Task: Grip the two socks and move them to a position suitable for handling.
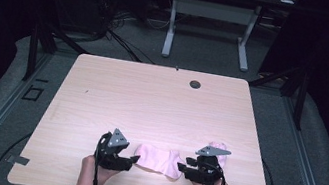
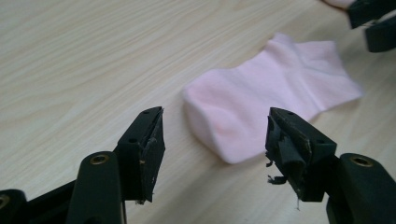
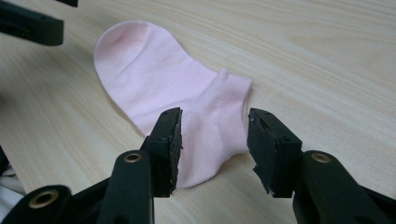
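Observation:
A pink ankle sock lies flat on the wooden table near its front edge, between my two grippers. My left gripper is at the toe end, and its jaws stand apart just short of the toe, touching nothing. My right gripper is at the other end. Its jaws stand apart on either side of the sock's heel and cuff, and the pads do not press on the cloth. A second pink sock lies just behind the right gripper, partly hidden by it.
A round cable hole sits near the table's far edge. Beyond the table another desk stands on grey carpet, with cables on the floor. The front edge of the table lies close below both hands.

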The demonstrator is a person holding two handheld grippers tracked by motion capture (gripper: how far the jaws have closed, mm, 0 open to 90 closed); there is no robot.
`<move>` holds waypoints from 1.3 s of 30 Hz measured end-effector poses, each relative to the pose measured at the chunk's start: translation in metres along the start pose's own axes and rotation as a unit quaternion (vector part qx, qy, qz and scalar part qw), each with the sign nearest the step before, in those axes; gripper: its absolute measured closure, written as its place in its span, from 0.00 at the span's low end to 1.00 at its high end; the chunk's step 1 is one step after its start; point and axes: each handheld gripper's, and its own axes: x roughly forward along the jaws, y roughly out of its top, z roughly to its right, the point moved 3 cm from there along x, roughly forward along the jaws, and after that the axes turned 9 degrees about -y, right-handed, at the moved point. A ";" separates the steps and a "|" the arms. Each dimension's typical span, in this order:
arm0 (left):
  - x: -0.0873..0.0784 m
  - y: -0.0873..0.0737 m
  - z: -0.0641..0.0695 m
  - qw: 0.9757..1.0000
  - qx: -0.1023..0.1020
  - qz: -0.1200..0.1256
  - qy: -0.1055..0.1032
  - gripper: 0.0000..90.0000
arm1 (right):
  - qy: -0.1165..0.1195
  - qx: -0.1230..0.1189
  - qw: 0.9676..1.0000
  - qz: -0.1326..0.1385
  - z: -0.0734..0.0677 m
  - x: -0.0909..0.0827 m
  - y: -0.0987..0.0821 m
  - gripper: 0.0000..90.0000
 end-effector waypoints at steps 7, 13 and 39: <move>0.031 0.006 -0.013 0.999 -0.020 -0.039 -0.002 0.52 | -0.029 -0.008 0.999 -0.035 -0.005 0.022 -0.001 0.61; 0.041 0.011 -0.015 0.998 -0.019 -0.059 0.001 0.70 | -0.037 -0.020 0.998 -0.039 -0.008 0.031 0.000 0.69; 0.027 0.000 -0.006 0.999 -0.024 -0.044 -0.005 0.98 | -0.019 -0.025 0.999 -0.029 -0.008 0.019 0.000 1.00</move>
